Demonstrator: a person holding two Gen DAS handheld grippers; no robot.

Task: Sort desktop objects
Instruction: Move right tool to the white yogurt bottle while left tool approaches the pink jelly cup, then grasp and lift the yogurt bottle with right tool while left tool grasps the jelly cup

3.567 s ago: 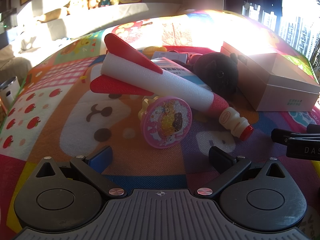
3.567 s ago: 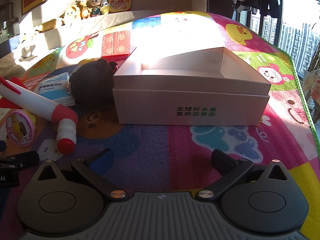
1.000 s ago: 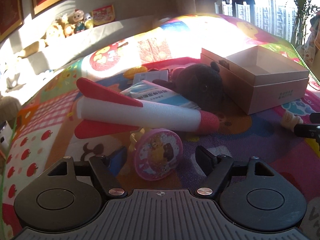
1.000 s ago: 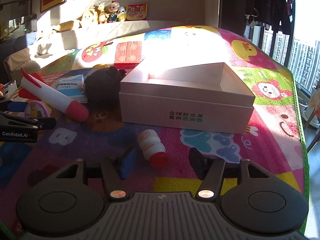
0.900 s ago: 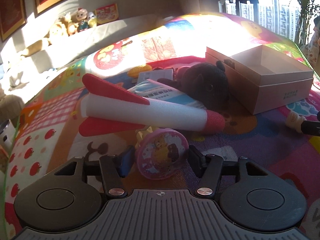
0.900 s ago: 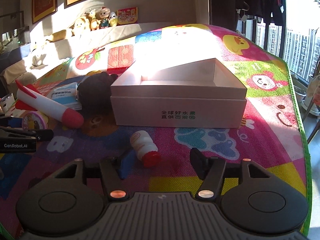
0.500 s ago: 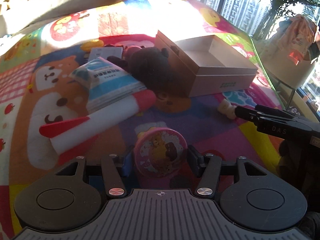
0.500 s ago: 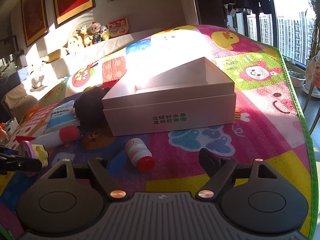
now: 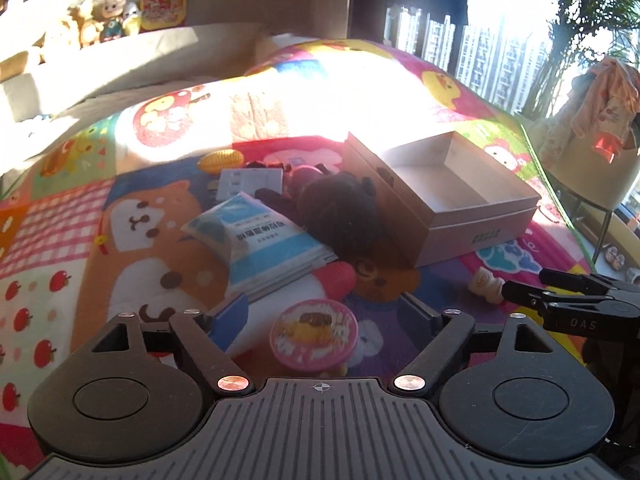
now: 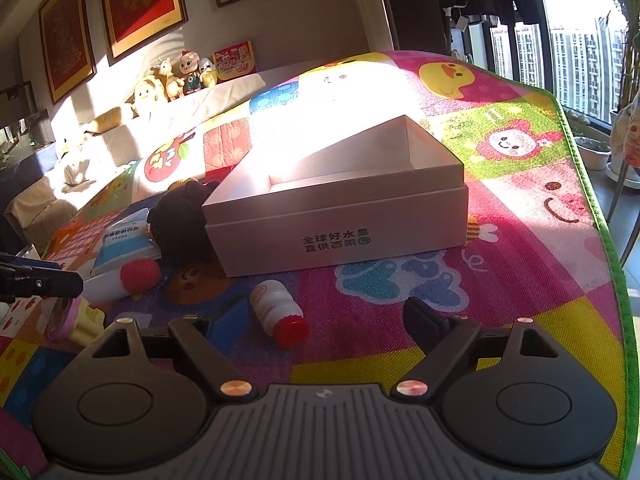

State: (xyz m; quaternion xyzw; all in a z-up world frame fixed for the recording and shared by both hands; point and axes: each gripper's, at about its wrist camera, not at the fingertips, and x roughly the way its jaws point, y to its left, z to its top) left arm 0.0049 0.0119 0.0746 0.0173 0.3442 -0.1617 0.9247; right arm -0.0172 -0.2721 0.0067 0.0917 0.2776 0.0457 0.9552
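Pink toy (image 9: pixel 313 339) released, fingers (image 9: pixel 230 316) apart

Harsh low sun blows out the mat (image 9: pixel 328 92); fisheye edges bend, shadows deep.

Small bottle (image 10: pixel 276 313) lies near open box (image 10: pixel 340 236), seemingly empty.

Room: cartoon play mat (image 10: pixel 520 208), sunlit at centre. Behind mat: pale sofa (image 10: pixel 132 136) with plush toys (image 10: pixel 176 76) along its back. Above sofa: red gold-framed pictures (image 10: pixel 140 0). Right of mat: windows (image 10: pixel 580 56), towers outside.
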